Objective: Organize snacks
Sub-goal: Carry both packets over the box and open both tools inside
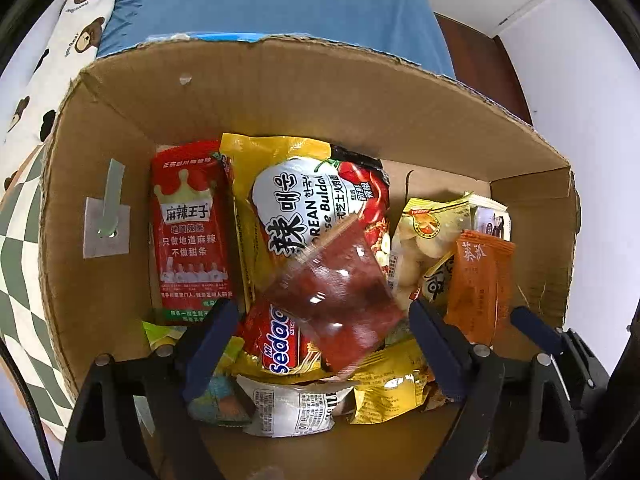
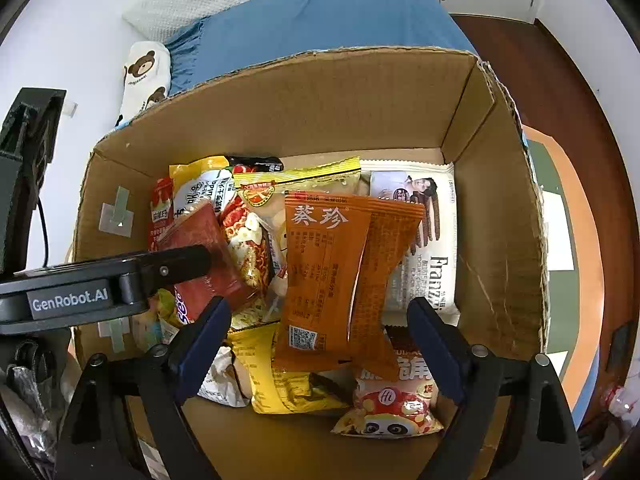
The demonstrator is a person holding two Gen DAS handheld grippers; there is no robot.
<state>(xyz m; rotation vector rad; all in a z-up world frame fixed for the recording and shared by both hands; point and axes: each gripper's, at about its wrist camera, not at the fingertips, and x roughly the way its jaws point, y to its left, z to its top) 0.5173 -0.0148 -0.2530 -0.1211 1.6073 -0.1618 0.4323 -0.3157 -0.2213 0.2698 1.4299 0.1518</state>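
Observation:
A cardboard box (image 1: 120,92) holds several snack packs. In the left wrist view my left gripper (image 1: 322,332) points down into it, jaws wide apart. A blurred dark red packet (image 1: 340,300) sits between them, clear of both pads, over the noodle bag (image 1: 316,208) and a red Sedaap pack (image 1: 280,344). In the right wrist view my right gripper (image 2: 318,332) is open too, with two orange packets (image 2: 328,272) between its fingers, touching neither. The left gripper's finger (image 2: 176,268) reaches in from the left over the dark red packet (image 2: 200,240).
Other packs in the box: a red spicy-strip pack (image 1: 190,232), a white Franzzi biscuit pack (image 2: 432,248), yellow bags (image 2: 276,376), a panda-print pouch (image 2: 392,408). The box walls (image 2: 504,208) stand high all round. Blue bedding (image 1: 280,4) and a bear-print pillow (image 1: 80,20) lie beyond.

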